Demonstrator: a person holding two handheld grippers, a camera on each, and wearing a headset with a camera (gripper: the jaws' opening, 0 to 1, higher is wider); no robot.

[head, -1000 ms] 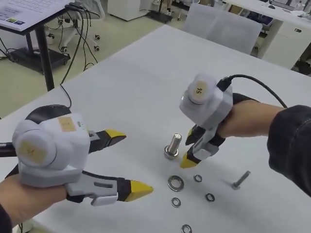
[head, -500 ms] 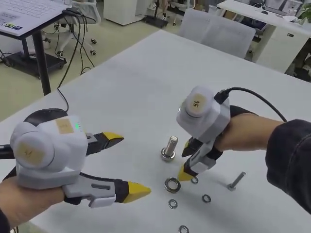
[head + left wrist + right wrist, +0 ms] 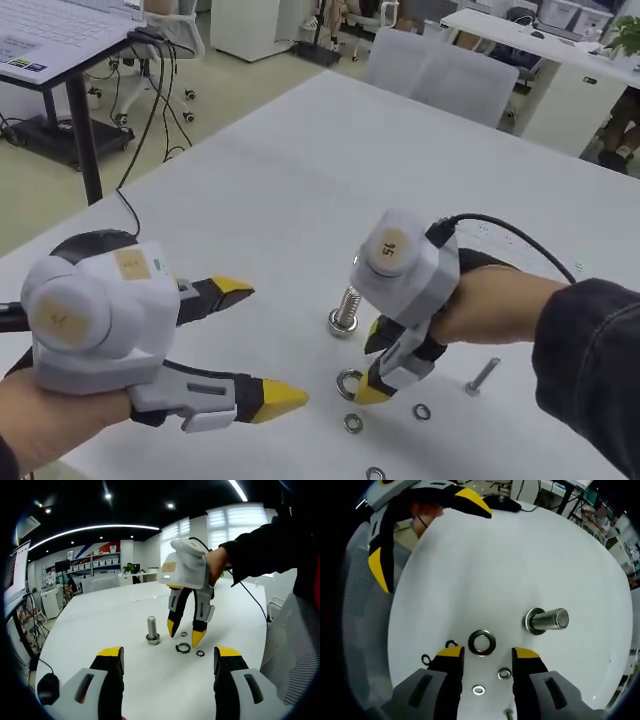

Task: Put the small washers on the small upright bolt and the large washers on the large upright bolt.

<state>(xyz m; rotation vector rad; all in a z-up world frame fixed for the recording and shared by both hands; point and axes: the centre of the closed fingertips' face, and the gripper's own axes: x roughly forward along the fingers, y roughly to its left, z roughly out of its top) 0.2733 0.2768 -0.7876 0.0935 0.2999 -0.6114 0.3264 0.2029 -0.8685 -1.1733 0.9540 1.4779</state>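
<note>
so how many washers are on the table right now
5: the large washer just ahead of the right gripper, two dark small washers beside one jaw, two silver small washers between the jaws. Others may be hidden.

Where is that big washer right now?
In the right gripper view the large washer lies flat on the table, just ahead of the open right gripper, beside the large upright bolt.

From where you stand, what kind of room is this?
Likely a lab or workshop with office furniture: a white workbench, a laptop on a stand, and shelves of bins along the far wall.
</note>
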